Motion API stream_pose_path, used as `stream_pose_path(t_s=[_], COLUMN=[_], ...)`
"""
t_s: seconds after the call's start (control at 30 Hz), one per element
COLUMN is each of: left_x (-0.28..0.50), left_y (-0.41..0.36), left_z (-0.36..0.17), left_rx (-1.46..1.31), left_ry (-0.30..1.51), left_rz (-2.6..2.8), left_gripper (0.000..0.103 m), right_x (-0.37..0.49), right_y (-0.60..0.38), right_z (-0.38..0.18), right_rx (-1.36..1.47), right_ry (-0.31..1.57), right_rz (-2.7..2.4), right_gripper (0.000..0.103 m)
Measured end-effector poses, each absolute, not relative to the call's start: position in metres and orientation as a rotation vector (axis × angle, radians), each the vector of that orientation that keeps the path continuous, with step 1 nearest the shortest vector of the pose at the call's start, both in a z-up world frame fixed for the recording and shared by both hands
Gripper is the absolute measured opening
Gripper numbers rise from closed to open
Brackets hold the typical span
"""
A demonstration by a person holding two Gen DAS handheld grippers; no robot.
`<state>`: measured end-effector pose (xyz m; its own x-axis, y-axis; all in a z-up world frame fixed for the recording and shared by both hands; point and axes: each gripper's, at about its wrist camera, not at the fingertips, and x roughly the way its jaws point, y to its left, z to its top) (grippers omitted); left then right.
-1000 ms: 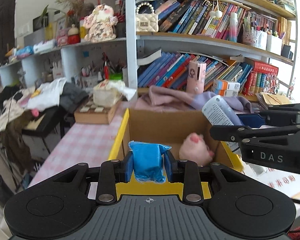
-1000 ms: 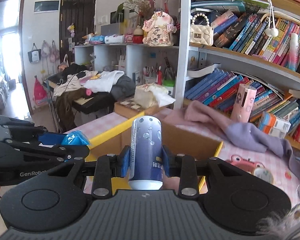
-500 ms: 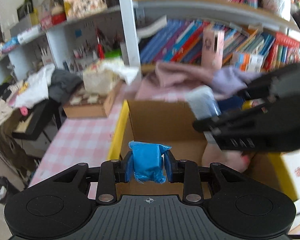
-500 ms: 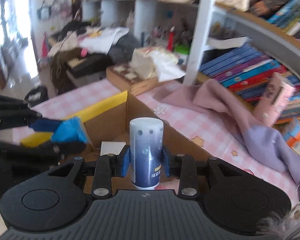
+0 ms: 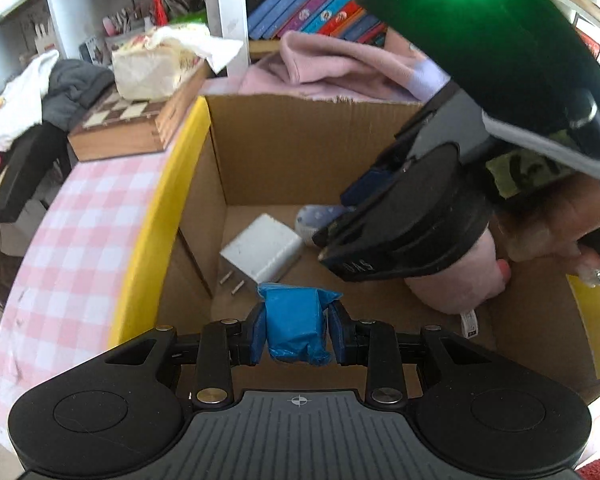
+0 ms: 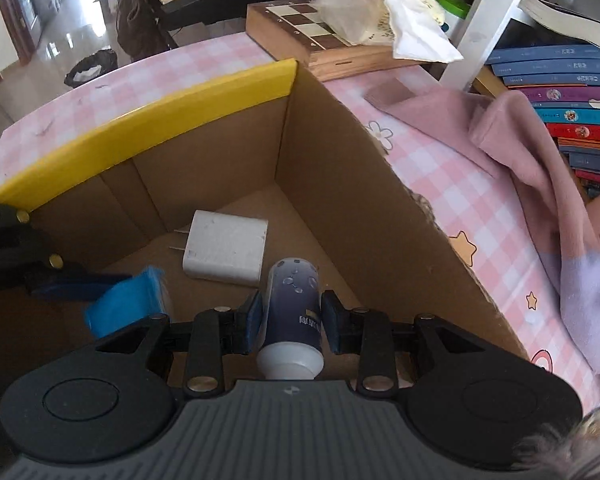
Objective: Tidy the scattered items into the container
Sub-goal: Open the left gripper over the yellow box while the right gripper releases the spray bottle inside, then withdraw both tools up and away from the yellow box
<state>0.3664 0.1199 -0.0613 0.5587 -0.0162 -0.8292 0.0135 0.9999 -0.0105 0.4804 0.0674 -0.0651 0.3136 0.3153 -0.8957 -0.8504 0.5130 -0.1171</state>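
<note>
An open cardboard box [image 5: 308, 148] with a yellow rim [image 6: 140, 120] stands on the pink checked table. My left gripper [image 5: 296, 332] is shut on a blue packet [image 5: 296, 326] and holds it over the box interior. My right gripper [image 6: 290, 324] is shut on a dark blue and white bottle [image 6: 292, 312], lowered inside the box. The right gripper also shows in the left wrist view [image 5: 404, 224]. A white charger plug [image 5: 262, 248] lies on the box floor, also seen in the right wrist view [image 6: 224, 248]. A pink plush toy [image 5: 460, 284] lies in the box.
A wooden chessboard box [image 6: 324, 48] with a cloth bag on it sits beyond the box. A pink and lilac garment [image 6: 540, 168] lies on the table by the bookshelf [image 6: 560, 80]. Clothes lie on a dark stand at the left [image 5: 28, 120].
Both grippers have tilted down and moved over and into the box. The right gripper has lowered the bottle toward the box floor near the charger.
</note>
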Motion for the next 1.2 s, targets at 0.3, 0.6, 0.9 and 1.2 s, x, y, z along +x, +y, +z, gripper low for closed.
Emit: stream_pose_path(t_s=[0.3, 0.6, 0.9, 1.2], left_x=[0.354, 0.31, 0.256, 0.199], left_y=[0.122, 0.104, 0.116, 0.119], left_z=[-0.053, -0.019, 0.016, 0.032], left_rx=[-0.029, 0.037, -0.005, -0.008], left_ry=[0.942, 0.793, 0.678, 0.601], left_rz=[-0.043, -0.073, -0.032, -0.008], left_gripper=[0.047, 0.082, 0.095, 0.099], right_x=[0.475, 0.435, 0.381, 0.315], right_y=[0.065, 0.04, 0.006, -0.036], right_z=[-0.051, 0.0, 0.038, 0.057], right_rx=[-0.566, -0.444, -0.326, -0.243], right_ry=[0.896, 0.752, 0.646, 0.548], right_rz=[0.837, 0.798, 0.717, 0.594], right_gripper=[0.056, 0.064, 0.071, 0.072])
